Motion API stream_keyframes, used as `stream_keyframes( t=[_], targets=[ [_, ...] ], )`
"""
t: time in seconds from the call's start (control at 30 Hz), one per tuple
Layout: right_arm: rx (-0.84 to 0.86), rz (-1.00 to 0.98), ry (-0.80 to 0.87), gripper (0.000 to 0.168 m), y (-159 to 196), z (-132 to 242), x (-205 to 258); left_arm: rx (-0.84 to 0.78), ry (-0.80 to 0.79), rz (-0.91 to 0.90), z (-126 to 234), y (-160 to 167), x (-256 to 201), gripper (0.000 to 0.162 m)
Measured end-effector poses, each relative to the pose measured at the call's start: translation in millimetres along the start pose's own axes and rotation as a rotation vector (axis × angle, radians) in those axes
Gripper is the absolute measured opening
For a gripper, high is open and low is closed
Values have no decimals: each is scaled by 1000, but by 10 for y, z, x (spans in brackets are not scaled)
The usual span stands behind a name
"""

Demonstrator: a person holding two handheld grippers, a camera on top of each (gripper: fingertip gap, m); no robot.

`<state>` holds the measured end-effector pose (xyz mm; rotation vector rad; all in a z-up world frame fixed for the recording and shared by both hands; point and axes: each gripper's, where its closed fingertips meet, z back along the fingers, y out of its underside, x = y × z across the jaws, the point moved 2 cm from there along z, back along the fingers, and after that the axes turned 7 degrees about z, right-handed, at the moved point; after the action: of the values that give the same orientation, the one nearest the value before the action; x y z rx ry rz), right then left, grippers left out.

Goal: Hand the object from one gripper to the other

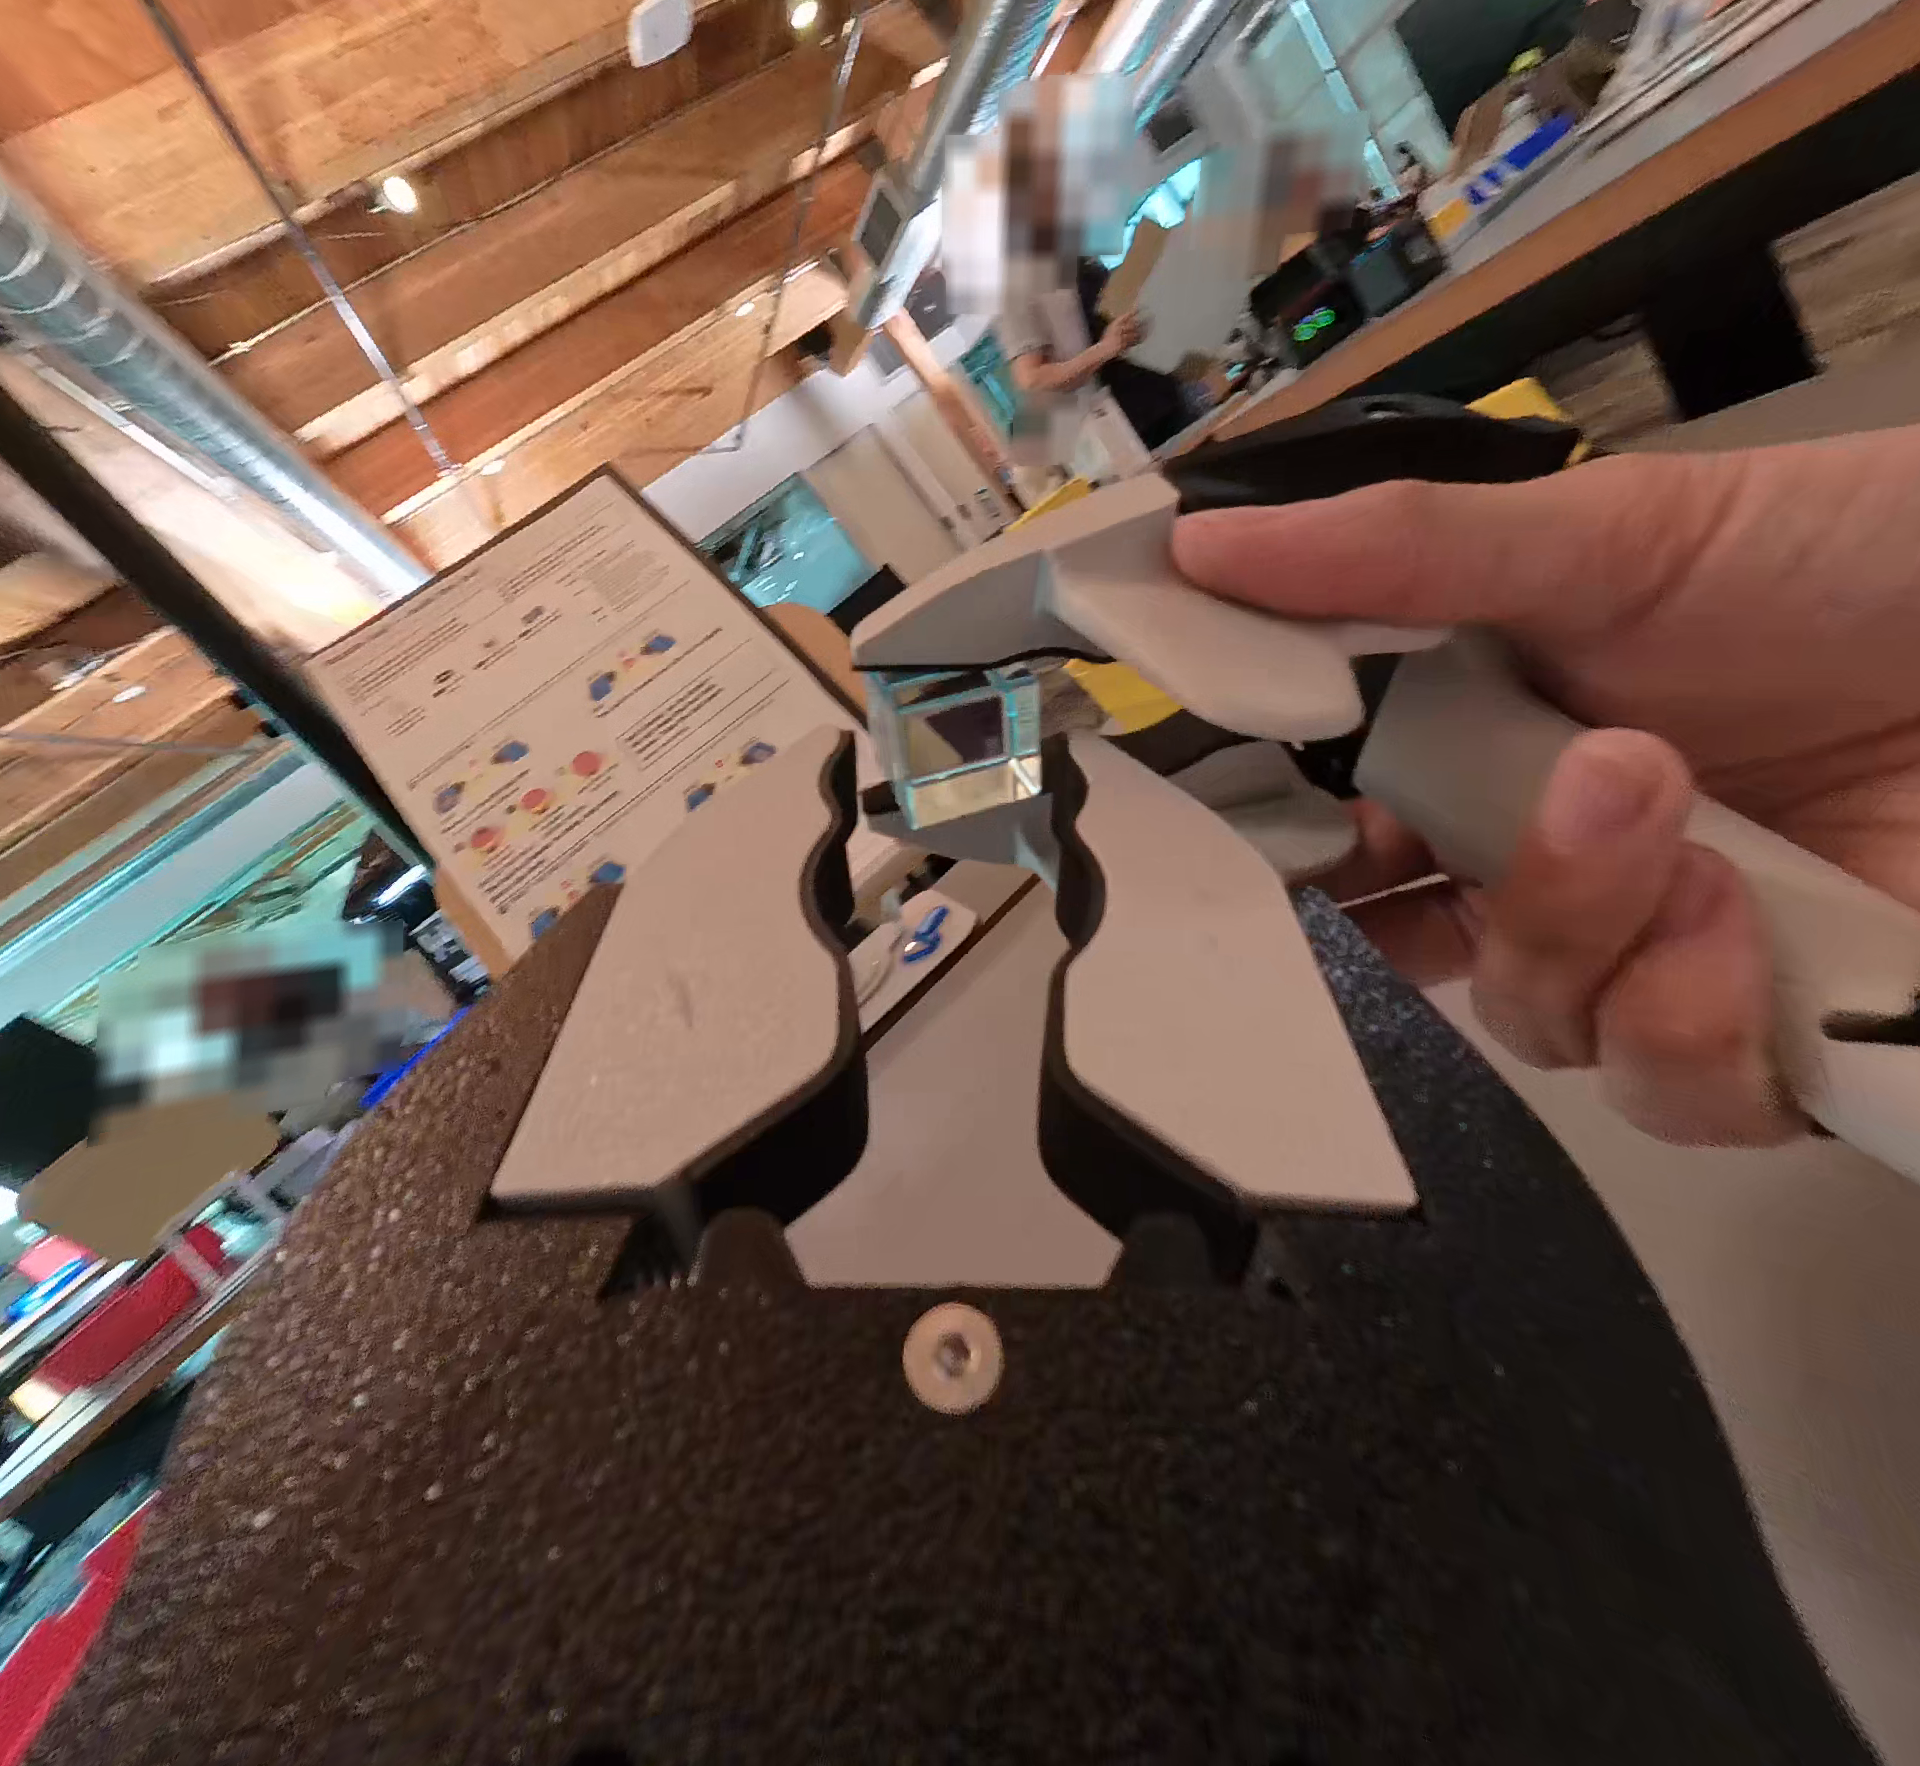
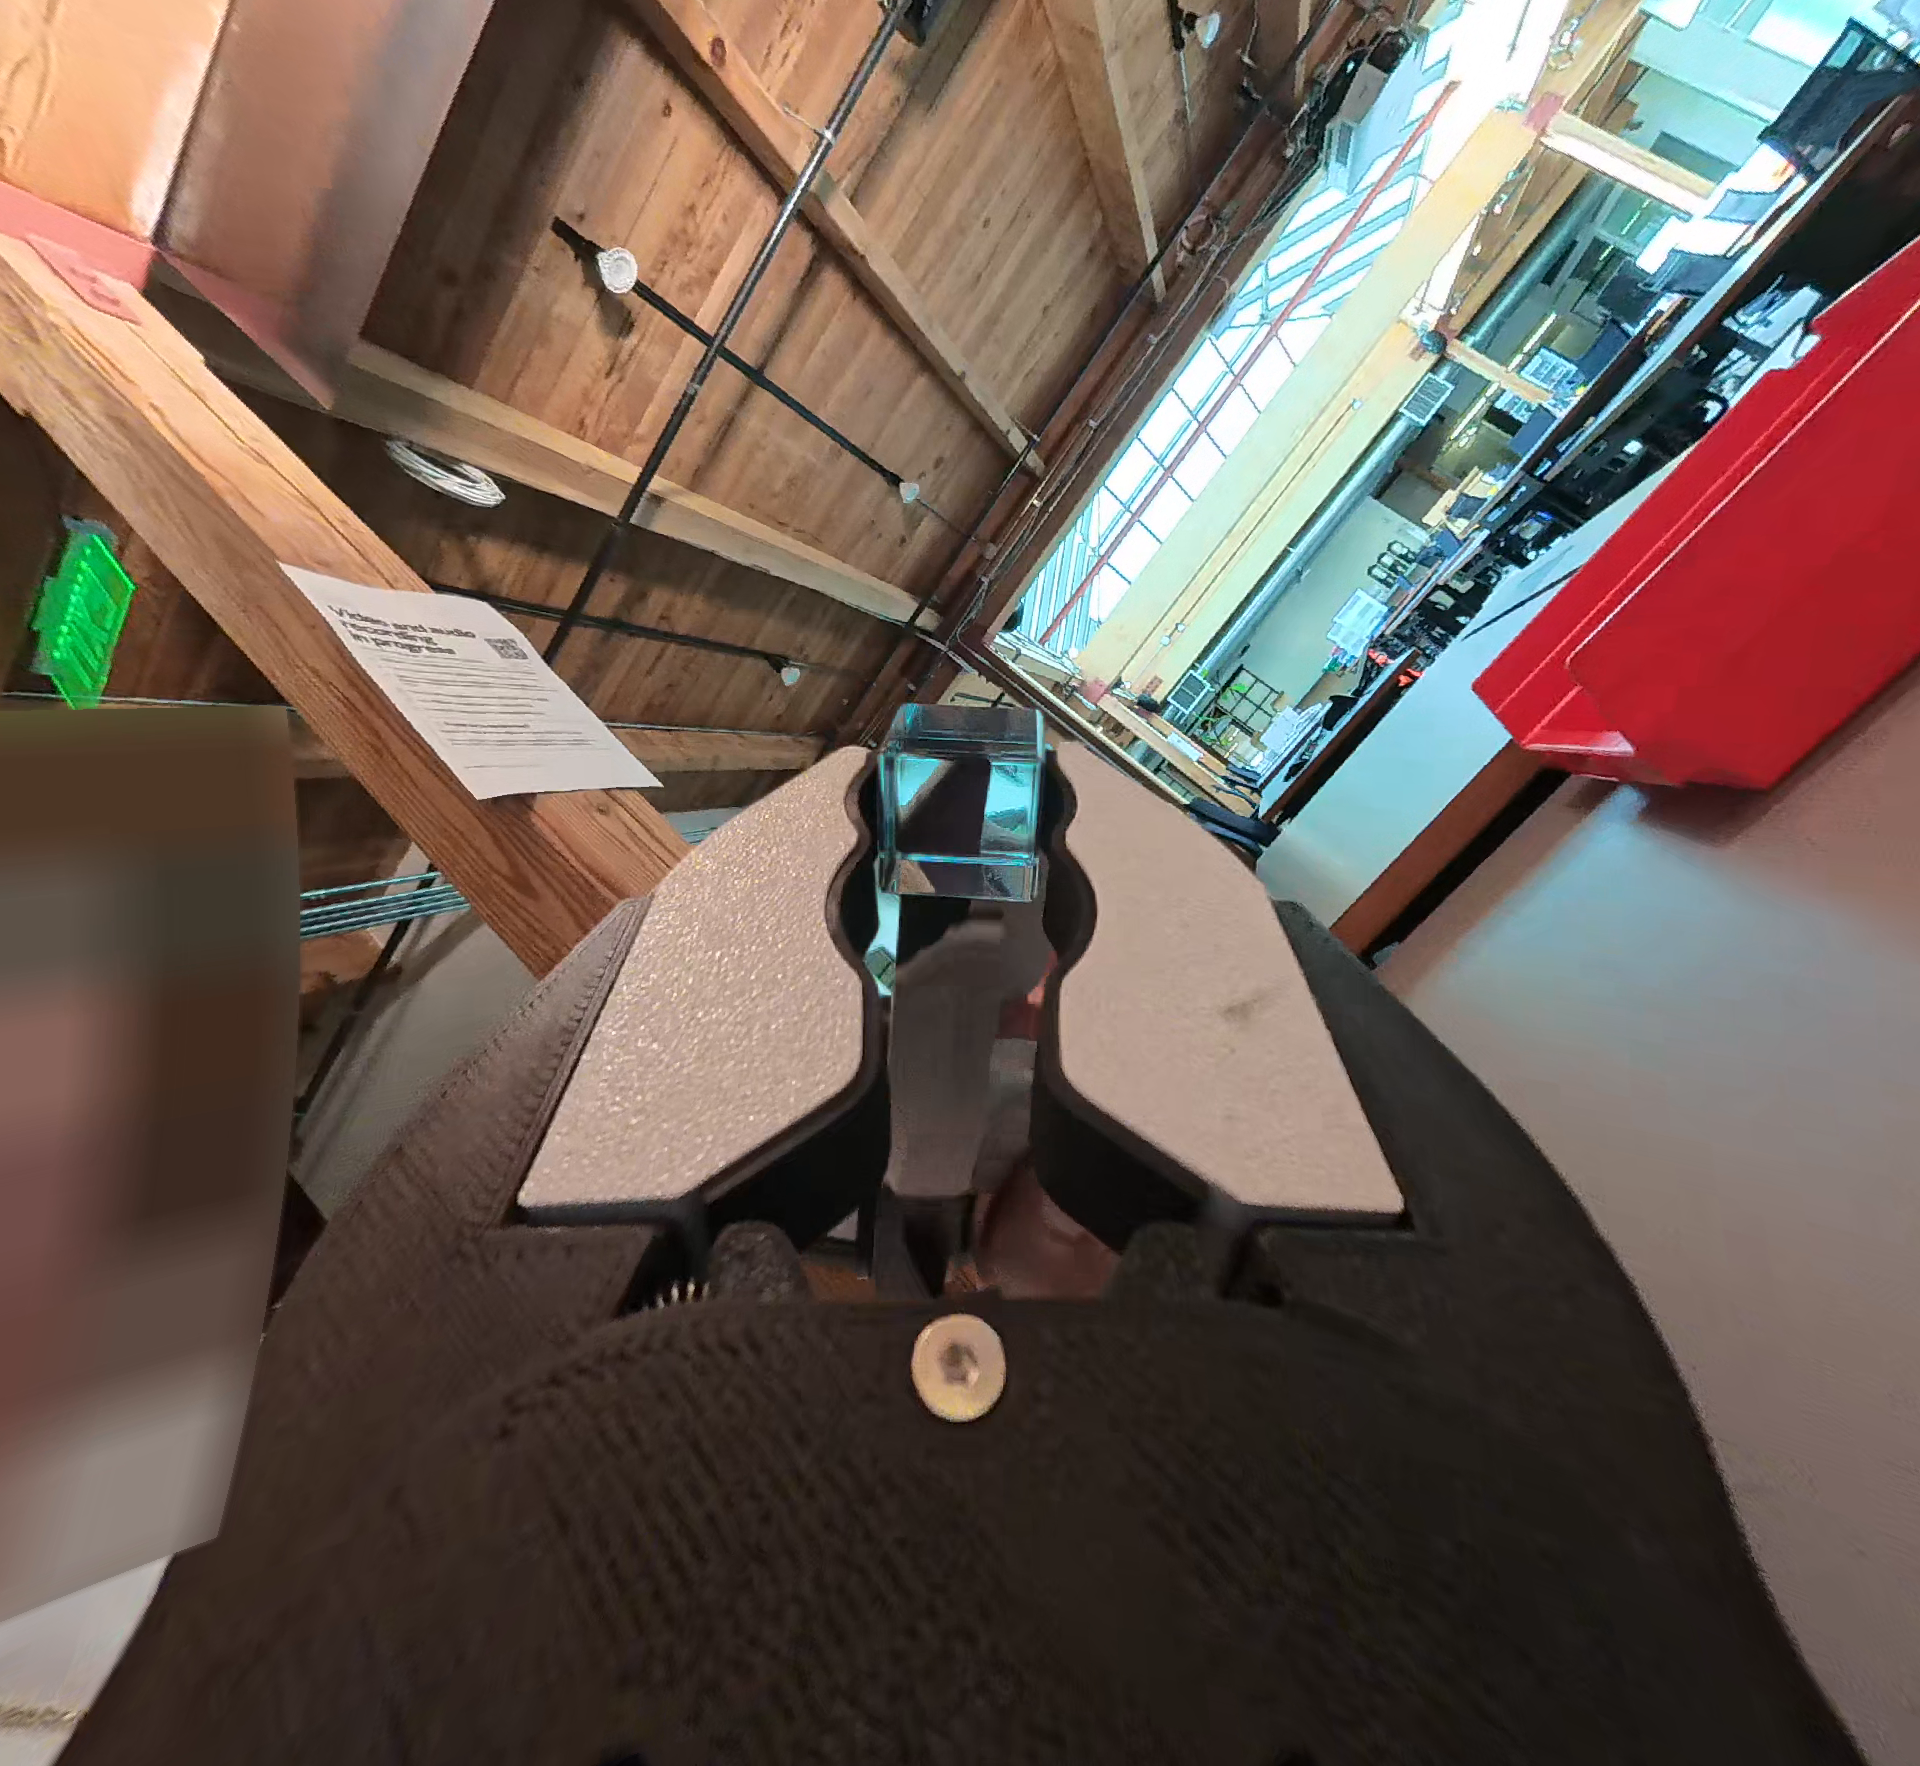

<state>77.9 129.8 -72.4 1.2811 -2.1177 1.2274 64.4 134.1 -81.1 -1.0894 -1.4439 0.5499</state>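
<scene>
A: Cube first: where does it sit?

B: The clear glass cube is clamped at the very tips of the right claw, which comes in from the side with a hand wrapped round its grey handle. In the right wrist view the cube fills the gap between the two pale fingers, so that claw is clenched on it.

A: And the left claw?

B: Released. Its fingers stand apart on either side of the cube, and I see no firm contact yet.

A: How should the handover go?

B: I'd bring the left fingers onto the two free faces of the cube, crosswise to the right claw's grip, and squeeze flat and square. Glass is slick, so the right claw should let go only once the left grip is firm.

A: Anything hard to read?

B: The cube's far faces are lost in reflections, and the right claw's lower finger hides the face beneath the cube. Whether the left fingertips already graze the cube, I cannot tell. No bench shows under the cube, so a slip means a drop.
</scene>
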Motion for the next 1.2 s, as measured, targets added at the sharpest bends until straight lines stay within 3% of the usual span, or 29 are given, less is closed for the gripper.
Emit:
stream_keyframes(
  t=[0.17, 0.3, 0.43, 0.57, 0.7, 0.93, 1.07, 1.2],
  targets=[
    [6, 32, 26, 28, 25, -7, -26, 11, -66, -28, 9, 45, 13, 28],
    [100, 113, 57, 33, 22, 43, -68, 28, 28, 49, -5, 87, 38, 27],
    [331, 531, 107, 76, -2, 143, 15, 122, 367, 215, 61, 147, -12, 27],
    [621, 1158, 141, 89, 117, 330, 76, 209, 771, 497, 337, 139, -99, 27],
    [746, 1490, 87, 79, 280, 351, 138, 220, 965, 683, 494, 100, -117, 27],
    [753, 1787, -18, 59, 454, 282, 294, 181, 1185, 1006, 578, -9, -135, 27],
    [835, 1986, -4, 33, 518, 275, 273, 191, 1305, 1153, 638, -37, -124, 27],
    [822, 2029, -44, 26, 595, 243, 279, 199, 1364, 1238, 658, -29, -112, 27]
  ],
)
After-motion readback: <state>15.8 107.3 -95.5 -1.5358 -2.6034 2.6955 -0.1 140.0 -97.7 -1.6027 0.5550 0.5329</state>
